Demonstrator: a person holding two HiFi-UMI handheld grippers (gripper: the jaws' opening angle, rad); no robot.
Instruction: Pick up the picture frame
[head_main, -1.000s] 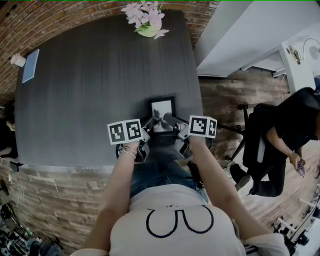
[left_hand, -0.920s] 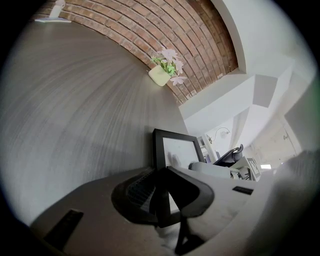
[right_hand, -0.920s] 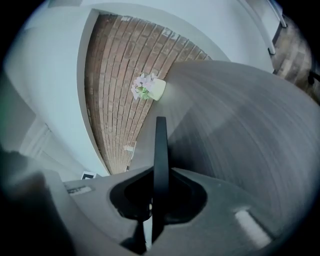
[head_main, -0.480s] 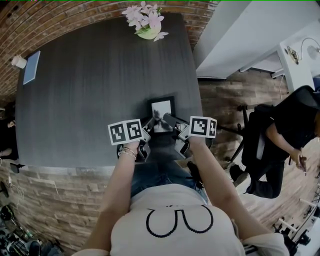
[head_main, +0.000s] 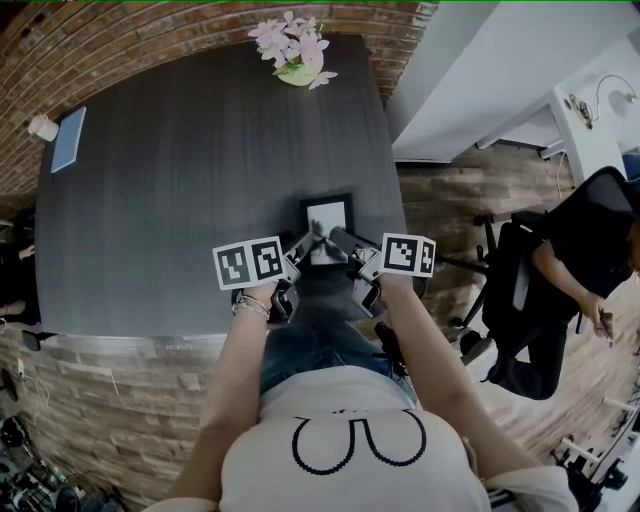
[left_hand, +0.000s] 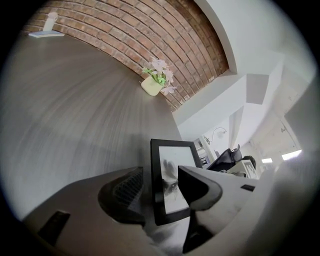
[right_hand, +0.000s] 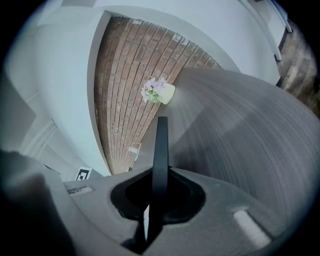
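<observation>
The right gripper (right_hand: 159, 176) clamps the black picture frame (head_main: 327, 214) edge-on near the dark table's (head_main: 180, 190) front edge. The left gripper (left_hand: 161, 176), its jaws just opened, brackets the frame's side without pressing. Far beyond the fingertips stands a flower vase (head_main: 297, 58) (a blue notebook (head_main: 68, 138) lies far to their left).

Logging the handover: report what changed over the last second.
The left tongs have just opened, releasing the picture frame, which remains between their jaws. The right tongs stay clamped on the frame's edge; the frame sits where it was on the table.
</observation>
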